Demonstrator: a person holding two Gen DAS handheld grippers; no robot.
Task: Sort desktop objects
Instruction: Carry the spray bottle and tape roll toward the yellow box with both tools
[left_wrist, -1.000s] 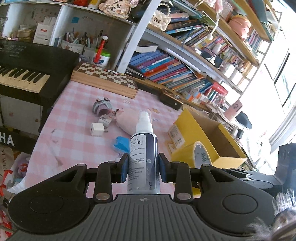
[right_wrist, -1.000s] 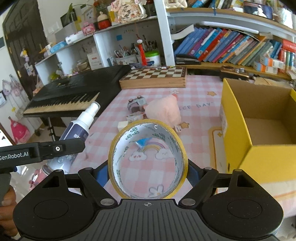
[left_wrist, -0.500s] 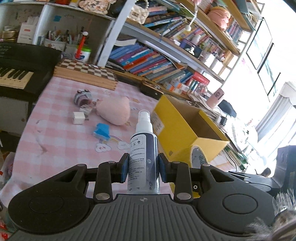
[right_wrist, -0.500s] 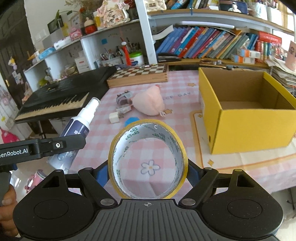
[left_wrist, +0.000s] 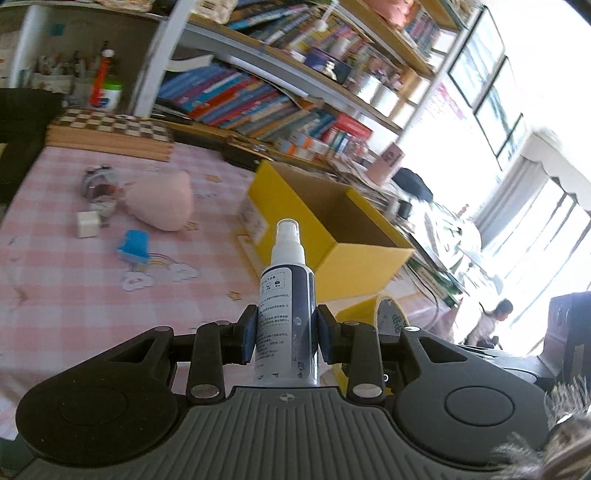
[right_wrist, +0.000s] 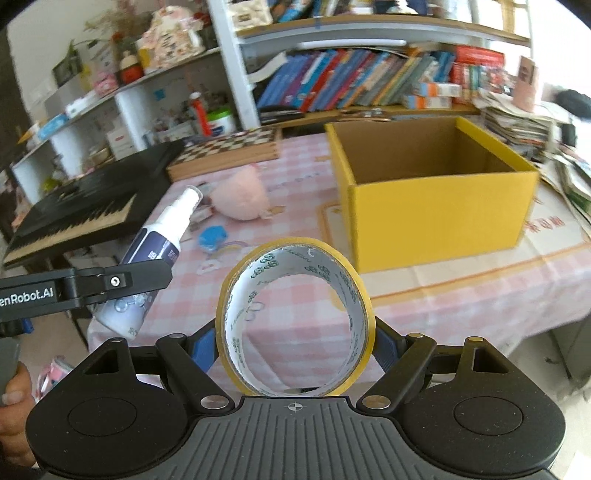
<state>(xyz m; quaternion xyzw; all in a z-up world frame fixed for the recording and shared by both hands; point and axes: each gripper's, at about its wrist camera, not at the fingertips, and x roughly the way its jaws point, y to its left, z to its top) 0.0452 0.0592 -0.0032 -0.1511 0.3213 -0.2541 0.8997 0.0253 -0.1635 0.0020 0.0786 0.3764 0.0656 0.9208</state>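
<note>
My left gripper (left_wrist: 285, 332) is shut on a white and dark-blue spray bottle (left_wrist: 286, 295), held upright above the pink checked tablecloth (left_wrist: 74, 288). The same bottle (right_wrist: 159, 251) shows tilted at the left of the right wrist view. My right gripper (right_wrist: 295, 341) is shut on a roll of yellow tape (right_wrist: 295, 317), standing on edge between the blue pads. An open yellow cardboard box (right_wrist: 436, 206) stands ahead and to the right, and its inside looks bare. In the left wrist view the box (left_wrist: 325, 221) lies just beyond the bottle.
On the cloth lie a pink plush (left_wrist: 162, 201), a blue item (left_wrist: 133, 245), a white cube (left_wrist: 88, 224) and a small toy (left_wrist: 96, 181). A chessboard (left_wrist: 110, 129), a black keyboard (right_wrist: 81, 206) and crowded bookshelves (right_wrist: 369, 77) line the back. A hand (right_wrist: 14, 413) holds the left gripper.
Both grippers have swung to the right across the table, each still holding its object. The yellow box now sits closer to the centre of both views, and the keyboard has slid off to the left.
</note>
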